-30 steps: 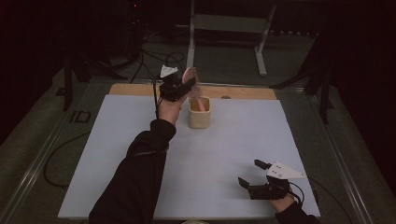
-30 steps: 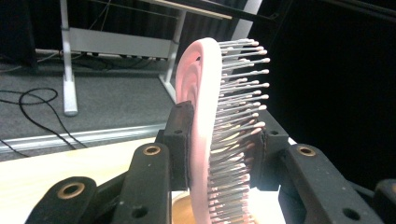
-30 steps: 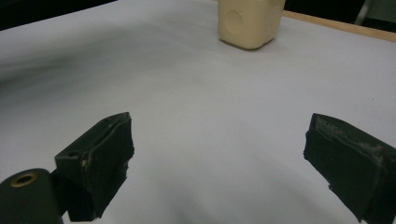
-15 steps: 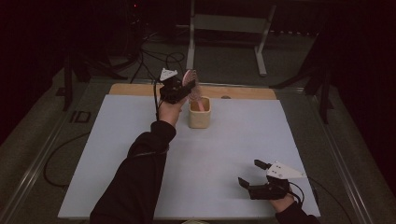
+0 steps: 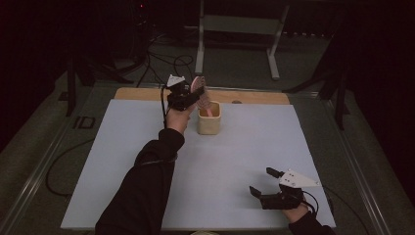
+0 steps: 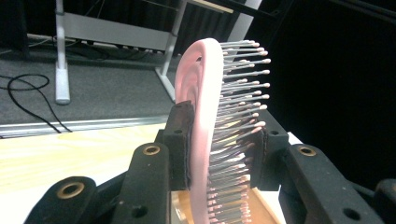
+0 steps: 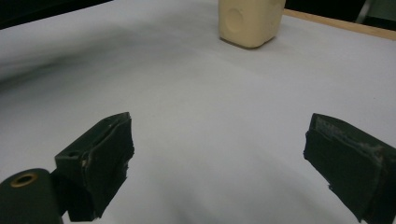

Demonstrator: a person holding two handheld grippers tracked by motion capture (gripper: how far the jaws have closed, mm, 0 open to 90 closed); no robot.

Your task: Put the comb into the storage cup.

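A pink hairbrush with pale-tipped bristles stands upright between my left gripper's jaws, one pad on its back and the other against its bristles. In the high view my left gripper holds the hairbrush above and just left of a cream square cup at the table's far middle; the brush handle reaches down into the cup. My right gripper rests near the front right edge of the white board, jaws wide apart with nothing between them. The cup appears far ahead of the right gripper.
A white board covers the table, with a wooden strip along its far edge. Behind the table a metal stand and cables lie on the dark floor. A person's dark sleeve crosses the board's left middle.
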